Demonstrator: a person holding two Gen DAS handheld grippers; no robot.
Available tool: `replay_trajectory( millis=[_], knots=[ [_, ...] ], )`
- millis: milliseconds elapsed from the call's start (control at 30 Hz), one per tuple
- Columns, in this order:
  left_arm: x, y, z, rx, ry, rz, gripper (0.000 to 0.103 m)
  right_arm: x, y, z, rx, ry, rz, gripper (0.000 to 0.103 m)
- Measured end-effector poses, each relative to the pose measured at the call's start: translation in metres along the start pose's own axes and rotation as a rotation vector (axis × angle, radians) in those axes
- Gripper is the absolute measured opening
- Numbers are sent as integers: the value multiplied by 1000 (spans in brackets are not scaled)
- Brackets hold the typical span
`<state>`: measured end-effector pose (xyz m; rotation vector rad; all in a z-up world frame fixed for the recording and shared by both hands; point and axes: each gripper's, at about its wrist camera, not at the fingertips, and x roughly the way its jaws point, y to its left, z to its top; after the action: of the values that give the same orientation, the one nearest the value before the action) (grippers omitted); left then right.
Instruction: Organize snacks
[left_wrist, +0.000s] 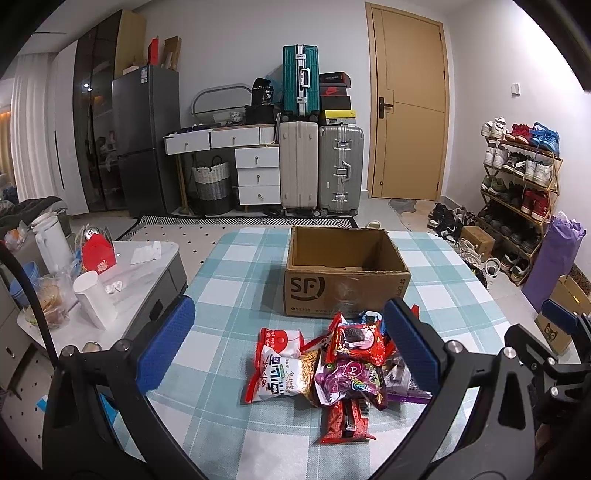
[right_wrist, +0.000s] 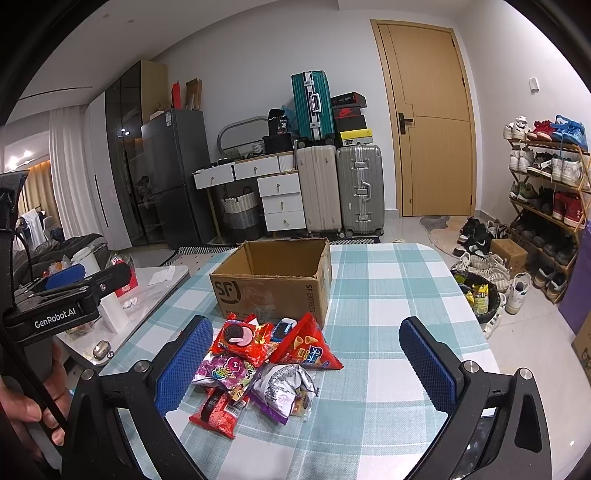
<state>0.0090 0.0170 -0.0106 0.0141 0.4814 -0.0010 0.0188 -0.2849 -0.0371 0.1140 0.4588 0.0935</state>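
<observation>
Left wrist view: the left gripper (left_wrist: 291, 347) hangs above the near half of the table with its blue-padded fingers spread wide and nothing between them, and the right wrist view shows the right gripper (right_wrist: 306, 360) just as released and empty, its left pad near the pile's edge. Under and between both sets of fingers lies the heap of crinkly foil snack packets (left_wrist: 332, 373), among them a red-and-white noodle bag (left_wrist: 275, 365), a red cookie pack (right_wrist: 240, 338), a purple candy bag (right_wrist: 223, 371) and a red-and-blue triangular chip bag (right_wrist: 308, 345), all piled near the middle of the teal-and-white checked tablecloth (right_wrist: 388, 288). Just beyond the heap, toward the far edge of the table, stands the open brown cardboard shipping box (left_wrist: 347, 273), and what shows of its inside looks bare. By my reading nothing has been sorted yet: every packet is left to lift and place, presumably into the box. The cloth to the right of the pile is bare out to the table's right edge, giving the right gripper free room; the left side is open too, though a low side table crowded with white cups (left_wrist: 94, 302) sits just past that edge.
</observation>
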Motion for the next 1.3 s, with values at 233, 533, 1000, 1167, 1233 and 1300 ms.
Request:
replay_trajectory(
  millis=[233,533,1000,1167,1233,1300],
  knots=[
    [2,1,-3,-13,8,-3,102,-4,0,2,-9,1,8,103],
    [2,4,-4,-14,13,-9,102,-3,2,-1,-28,3,-6,103],
    [3,3,-6,-5,18,-9,102,-1,2,-2,-24,10,1,103],
    [5,0,-8,-2,24,-11,102,-1,2,-3,-23,10,4,103],
    [5,-1,-8,-1,21,-12,102,0,3,-3,-24,12,5,103],
    [5,-1,-9,-1,22,-11,102,1,3,-4,-24,12,8,103]
  ],
)
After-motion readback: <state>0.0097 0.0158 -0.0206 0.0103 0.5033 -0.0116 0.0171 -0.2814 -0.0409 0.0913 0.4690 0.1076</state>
